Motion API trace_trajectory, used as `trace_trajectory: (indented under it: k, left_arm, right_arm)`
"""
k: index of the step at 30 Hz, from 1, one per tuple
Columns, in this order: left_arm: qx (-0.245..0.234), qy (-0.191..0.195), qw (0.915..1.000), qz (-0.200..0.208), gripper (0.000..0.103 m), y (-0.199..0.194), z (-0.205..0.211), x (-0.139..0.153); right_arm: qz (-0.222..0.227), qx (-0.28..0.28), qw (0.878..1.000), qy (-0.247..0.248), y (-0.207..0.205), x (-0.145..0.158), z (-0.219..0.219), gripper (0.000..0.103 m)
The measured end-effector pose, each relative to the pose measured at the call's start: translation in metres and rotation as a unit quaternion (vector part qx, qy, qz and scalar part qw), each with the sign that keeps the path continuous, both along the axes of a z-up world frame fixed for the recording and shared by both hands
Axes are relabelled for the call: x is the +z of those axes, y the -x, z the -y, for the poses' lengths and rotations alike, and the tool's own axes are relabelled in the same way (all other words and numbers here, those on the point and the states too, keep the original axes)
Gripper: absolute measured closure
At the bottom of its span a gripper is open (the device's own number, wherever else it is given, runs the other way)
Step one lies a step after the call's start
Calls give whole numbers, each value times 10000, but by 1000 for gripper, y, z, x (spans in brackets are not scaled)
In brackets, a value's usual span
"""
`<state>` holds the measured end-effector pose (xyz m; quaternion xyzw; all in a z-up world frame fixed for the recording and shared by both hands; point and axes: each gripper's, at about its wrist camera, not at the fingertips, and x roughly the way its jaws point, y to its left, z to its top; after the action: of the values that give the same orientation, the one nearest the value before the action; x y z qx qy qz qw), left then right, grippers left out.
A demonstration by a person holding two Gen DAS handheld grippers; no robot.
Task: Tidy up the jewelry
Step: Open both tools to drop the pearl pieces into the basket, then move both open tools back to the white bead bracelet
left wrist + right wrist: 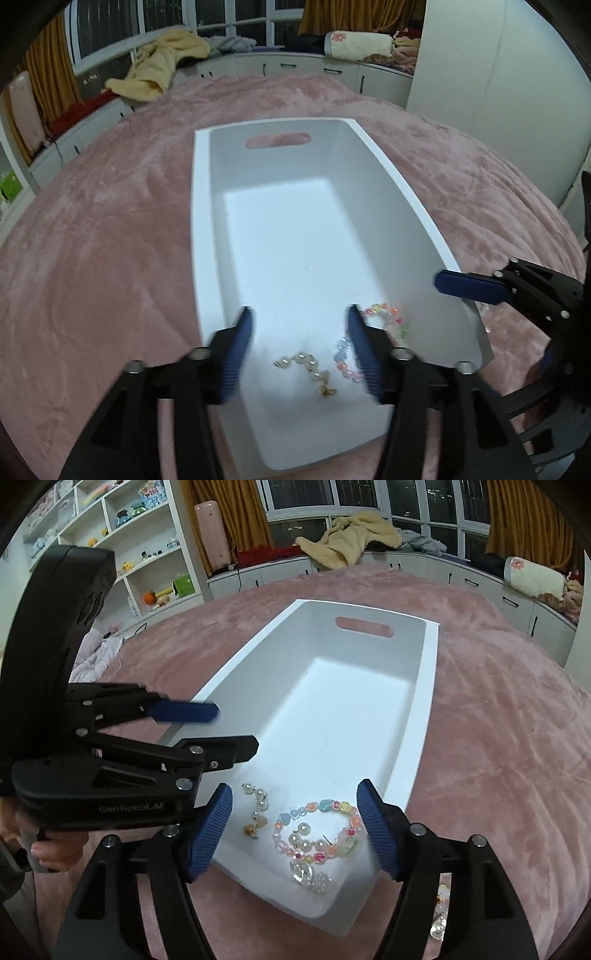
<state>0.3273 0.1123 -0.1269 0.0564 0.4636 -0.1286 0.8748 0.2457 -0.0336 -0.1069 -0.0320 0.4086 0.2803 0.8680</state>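
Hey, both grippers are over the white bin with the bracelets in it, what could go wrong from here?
1. More jewelry lies on the pink blanket outside the white bin's near corner, half hidden behind the right gripper; it may be overlooked.
2. The colorful bracelet overlaps the pearl beads, so they could tangle.
3. The open left gripper hovers close to the right one; they might bump.

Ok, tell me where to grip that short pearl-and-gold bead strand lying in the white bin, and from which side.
Take the short pearl-and-gold bead strand at its middle, from straight above. It lies flat and loose on the floor of the white plastic bin, clear of the pastel bead bracelet, so the open right tongs can straddle it crosswise. The bin's tall walls likely block any sideways approach.
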Motion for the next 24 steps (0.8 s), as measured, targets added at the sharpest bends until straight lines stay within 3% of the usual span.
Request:
trace_trajectory:
  k: [2,6,8,15,24]
  left_arm:
    - [-43,105,9999,-16,35,2,0,2]
    - [-53,-56,9999,143,24,8,7,8]
    - [-26,-94,9997,203,24,9,9,12]
    - [-41,-25,9994,353,24,14,15,30]
    - [-520,94,9968,597,21,39,68,42]
  right_arm:
    - [37,87,9999,51,5,2,3,34]
    - [118,36,9999,-13,11,9,16,29]
    - [111,-12,9996,-246,14,14,29,29]
    - [203,-352,9991,-136,27,24,74,27]
    - [152,-796,9966,132,49,23,144,26]
